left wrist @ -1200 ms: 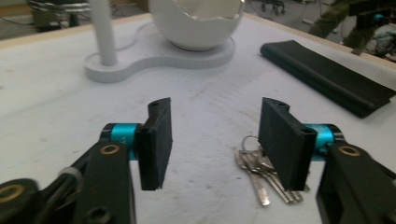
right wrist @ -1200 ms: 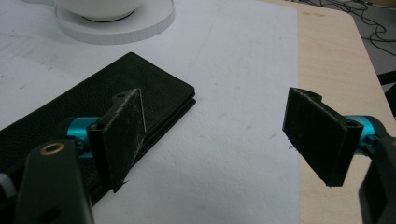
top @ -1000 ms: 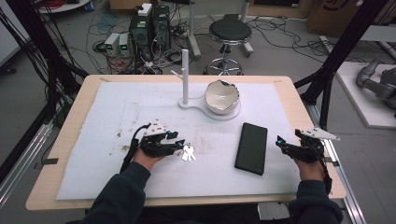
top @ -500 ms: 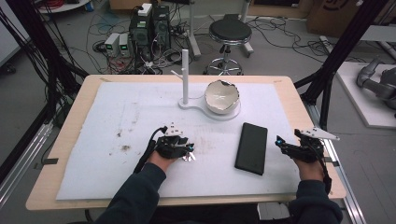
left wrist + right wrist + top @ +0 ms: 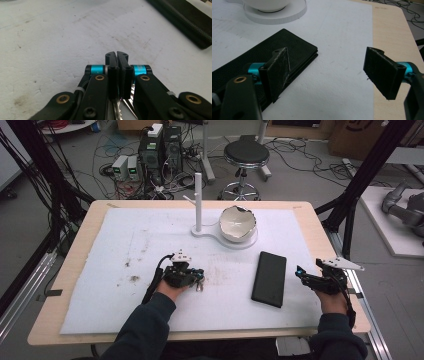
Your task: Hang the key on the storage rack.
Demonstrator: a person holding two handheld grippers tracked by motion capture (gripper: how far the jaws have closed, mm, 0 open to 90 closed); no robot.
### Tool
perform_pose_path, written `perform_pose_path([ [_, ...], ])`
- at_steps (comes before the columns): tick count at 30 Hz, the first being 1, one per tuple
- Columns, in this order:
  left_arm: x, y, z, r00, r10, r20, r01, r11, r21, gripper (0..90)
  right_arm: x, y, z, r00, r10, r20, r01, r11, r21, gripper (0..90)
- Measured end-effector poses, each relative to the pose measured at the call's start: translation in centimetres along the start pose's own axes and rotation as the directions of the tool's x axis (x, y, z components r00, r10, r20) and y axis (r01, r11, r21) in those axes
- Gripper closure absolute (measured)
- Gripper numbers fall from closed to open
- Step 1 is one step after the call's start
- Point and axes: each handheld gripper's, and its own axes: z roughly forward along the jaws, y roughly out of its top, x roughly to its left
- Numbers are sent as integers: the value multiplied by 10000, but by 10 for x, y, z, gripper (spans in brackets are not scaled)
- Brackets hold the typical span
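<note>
I have the left gripper (image 5: 117,56) clenched on the keys (image 5: 119,108), whose metal blades stick out beneath the jaws that have just been closing; they sit on the white mat (image 5: 125,245), well to the left of the black wallet (image 5: 269,278). My right gripper (image 5: 325,72) is released, jaws wide apart, just right of the wallet.

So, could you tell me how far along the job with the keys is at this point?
Early stage. Done: the left gripper has just closed its jaws on the keys, which still lie on the white mat. In hand: that grip, before any lift. Left: carrying them off, perhaps to the white stand, though that is a guess. The right gripper waits open beside the black case.
</note>
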Motion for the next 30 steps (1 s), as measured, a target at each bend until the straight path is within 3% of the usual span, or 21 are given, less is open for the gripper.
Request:
perform_pose_path([
  [6,0,2,-6,9996,2,295,10,9992,-409,874,-1,0,-1,10000,32,24,-32,10000,-26,212],
  [8,-1,5,-14,9990,106,433,-69,9963,-852,876,-1,0,-1,10000,36,16,-36,10000,-25,212],
  [10,-1,7,-17,9988,132,476,-84,9950,-997,875,-1,-1,-1,10000,36,12,-36,10000,-29,212],
  [13,0,11,-27,9982,257,538,-180,9899,-1407,877,-1,0,-1,10000,54,14,-54,10000,-30,212],
  [17,6,19,-44,9985,215,505,-104,9776,-2102,877,0,0,-1,10000,43,8,-43,10000,-30,212],
  [22,13,32,-57,9993,204,324,-117,9678,-2513,878,1,0,-1,10000,88,-18,-88,10000,-31,212],
  [23,19,40,-64,9994,202,291,-112,9594,-2817,878,0,0,0,10000,72,-24,-72,10000,-35,212],
  [24,19,40,-64,9994,202,291,-112,9594,-2817,878,0,0,0,10000,70,-21,-70,10000,-40,212],
  [25,25,50,-72,9990,223,390,-85,9463,-3231,878,0,0,0,10000,72,-29,-72,10000,-37,212],
  [26,25,50,-72,9990,223,390,-85,9463,-3231,878,0,0,0,10000,72,-32,-72,10000,-34,212],
  [29,40,73,-86,9991,103,421,66,9237,-3832,879,0,0,1,10000,77,-61,-77,10000,-44,212],
  [30,40,73,-86,9991,103,421,66,9237,-3832,879,0,0,1,10000,57,-74,-58,10000,-39,213],
])
